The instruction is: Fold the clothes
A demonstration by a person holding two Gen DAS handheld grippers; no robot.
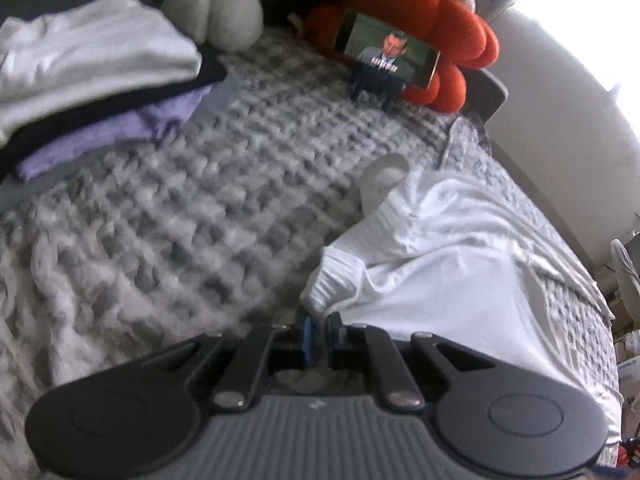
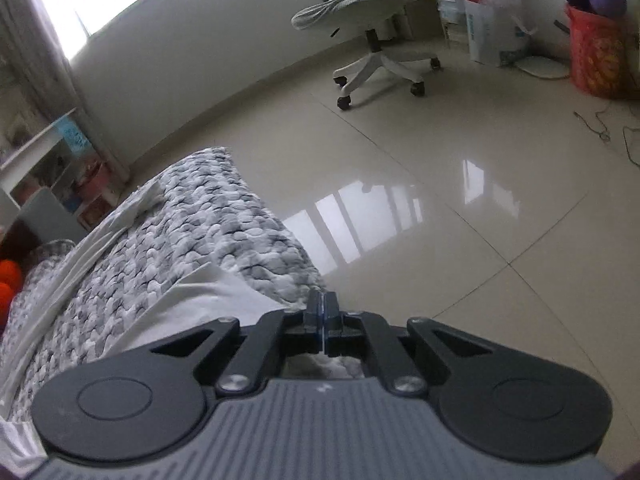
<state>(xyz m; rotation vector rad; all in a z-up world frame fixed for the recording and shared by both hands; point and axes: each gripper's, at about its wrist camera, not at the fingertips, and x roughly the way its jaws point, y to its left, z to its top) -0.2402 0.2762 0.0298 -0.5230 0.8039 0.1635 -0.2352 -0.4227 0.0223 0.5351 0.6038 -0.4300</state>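
A white garment point(image 1: 448, 256) lies rumpled on the grey knitted bedspread point(image 1: 192, 208). Its ribbed hem runs down into my left gripper point(image 1: 320, 326), which is shut on it near the bottom middle of the left wrist view. In the right wrist view the same white garment point(image 2: 212, 300) stretches flat over the bedspread point(image 2: 192, 216) at the bed's edge. It reaches up to my right gripper point(image 2: 323, 312), whose jaws are pressed together on its edge. The pinched fabric itself is mostly hidden by the fingers.
A stack of folded clothes point(image 1: 80, 80), white over black over lilac, sits at the bed's far left. A phone on a stand point(image 1: 388, 56) leans on an orange cushion point(image 1: 456, 32). Beyond the bed edge are tiled floor point(image 2: 460, 208), an office chair point(image 2: 372, 20) and a red basket point(image 2: 596, 56).
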